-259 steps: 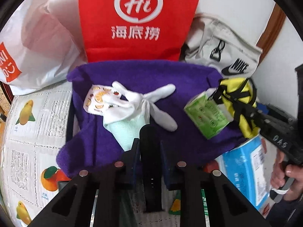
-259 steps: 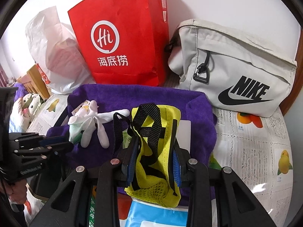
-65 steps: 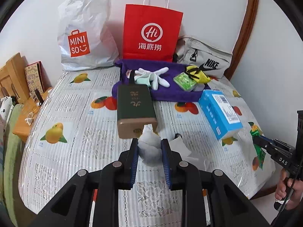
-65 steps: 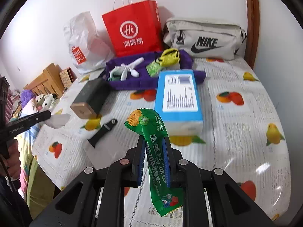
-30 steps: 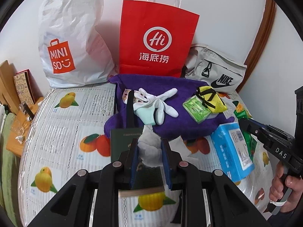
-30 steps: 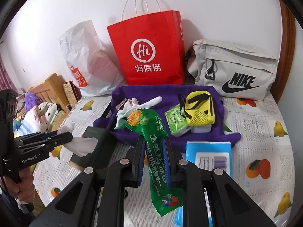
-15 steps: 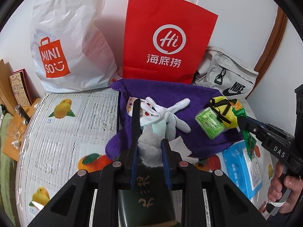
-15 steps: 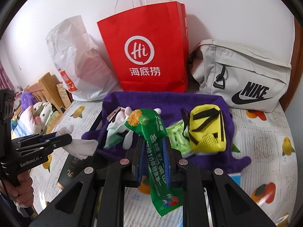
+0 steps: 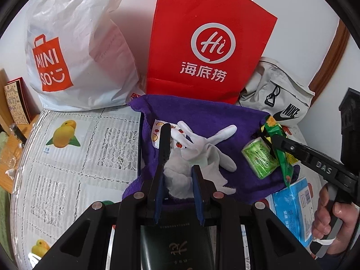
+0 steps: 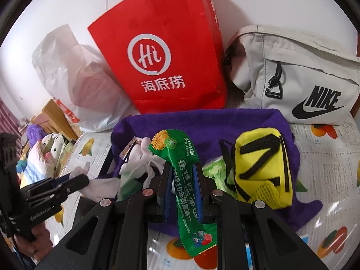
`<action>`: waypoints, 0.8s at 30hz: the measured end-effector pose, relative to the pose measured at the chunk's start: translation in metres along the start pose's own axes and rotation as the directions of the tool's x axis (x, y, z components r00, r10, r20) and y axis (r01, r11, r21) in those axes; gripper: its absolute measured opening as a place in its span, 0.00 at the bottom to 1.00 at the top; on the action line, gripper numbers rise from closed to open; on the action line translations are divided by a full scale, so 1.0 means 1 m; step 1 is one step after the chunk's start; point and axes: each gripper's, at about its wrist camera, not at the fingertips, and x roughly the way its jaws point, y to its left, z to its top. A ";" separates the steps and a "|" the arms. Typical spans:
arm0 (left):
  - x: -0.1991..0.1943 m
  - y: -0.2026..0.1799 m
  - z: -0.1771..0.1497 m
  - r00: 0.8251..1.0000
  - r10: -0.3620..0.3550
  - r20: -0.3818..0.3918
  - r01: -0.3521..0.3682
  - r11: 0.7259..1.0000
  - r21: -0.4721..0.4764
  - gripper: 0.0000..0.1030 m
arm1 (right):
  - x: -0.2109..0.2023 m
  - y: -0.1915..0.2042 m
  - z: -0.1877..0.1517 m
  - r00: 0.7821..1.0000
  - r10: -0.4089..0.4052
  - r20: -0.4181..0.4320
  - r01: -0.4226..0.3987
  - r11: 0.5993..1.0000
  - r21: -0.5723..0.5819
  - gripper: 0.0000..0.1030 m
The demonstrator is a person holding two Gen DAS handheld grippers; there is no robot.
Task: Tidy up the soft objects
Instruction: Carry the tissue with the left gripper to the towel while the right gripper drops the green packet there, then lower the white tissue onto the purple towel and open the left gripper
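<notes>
Left gripper (image 9: 177,181) is clamped on a crumpled white tissue (image 9: 180,181), above the purple towel (image 9: 202,117) (white gloves (image 9: 202,146) lie there). Right gripper (image 10: 183,185) pinches a green snack wrapper (image 10: 186,180) beside the yellow mesh pouch (image 10: 261,164).

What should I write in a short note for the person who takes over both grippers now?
Left gripper: shut on a crumpled white tissue, above the near edge of the purple towel.
Right gripper: shut on a green snack packet, also over the towel.
Already on the towel: white glove, green tissue pack, yellow mesh pouch.
Left: release both held items onto the towel. The blue box lies beside it on the table.
</notes>
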 end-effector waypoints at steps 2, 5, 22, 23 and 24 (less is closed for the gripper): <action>0.004 0.003 0.002 1.000 -0.007 -0.002 0.007 1.000 -0.006 0.22 | 0.009 0.000 0.002 1.000 -0.004 -0.008 0.004 1.000 0.014 0.17; 0.008 0.006 0.005 1.000 -0.011 -0.002 0.011 1.000 -0.010 0.22 | 0.024 0.000 0.004 0.999 -0.013 -0.030 0.013 1.000 0.026 0.17; 0.016 0.011 0.005 0.999 -0.034 -0.009 0.034 0.999 -0.020 0.22 | 0.061 -0.004 -0.001 0.989 -0.083 -0.119 0.085 0.996 0.016 0.35; 0.015 0.011 0.005 0.999 -0.033 -0.008 0.033 0.999 -0.020 0.22 | 0.060 -0.004 -0.001 0.989 -0.081 -0.121 0.084 0.996 0.020 0.40; 0.014 0.011 0.005 0.999 -0.032 -0.007 0.032 0.999 -0.020 0.22 | 0.057 -0.004 -0.002 0.990 -0.077 -0.117 0.080 0.997 0.024 0.43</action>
